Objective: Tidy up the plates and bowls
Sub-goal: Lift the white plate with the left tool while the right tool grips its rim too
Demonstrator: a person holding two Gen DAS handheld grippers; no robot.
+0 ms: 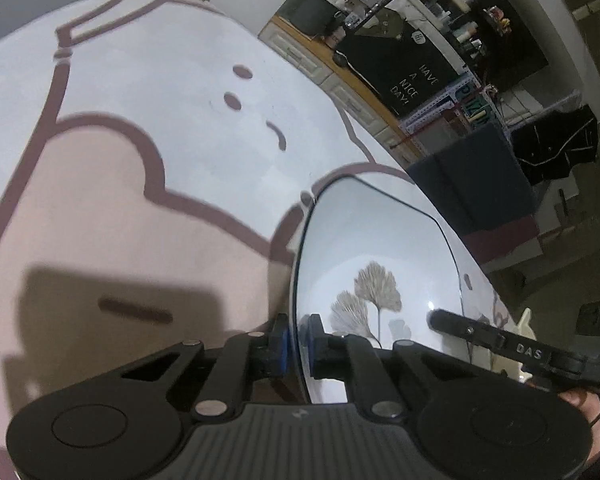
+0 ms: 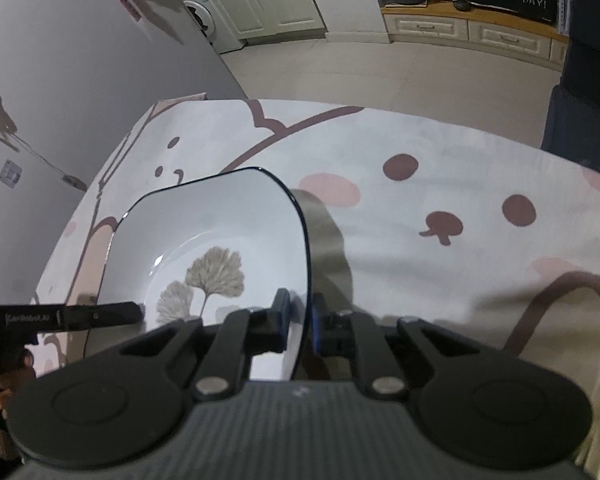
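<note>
A white square plate (image 1: 380,256) with a dark rim and a brown leaf print is held between both grippers above the table. My left gripper (image 1: 298,350) is shut on its left rim, one pad on each side. My right gripper (image 2: 302,322) is shut on its right rim; the plate (image 2: 220,236) fills the left centre of the right wrist view. Each gripper's finger shows in the other's view: the right one (image 1: 500,344) and the left one (image 2: 80,316). The plate looks lifted and tilted; its shadow falls on the cloth.
The table carries a white cloth (image 2: 440,216) with pink and brown cartoon shapes. A grey wall (image 2: 60,80) runs along the table's left side. Cabinets (image 2: 460,32), a washing machine (image 2: 198,12) and a dark sign (image 1: 412,76) stand beyond the floor.
</note>
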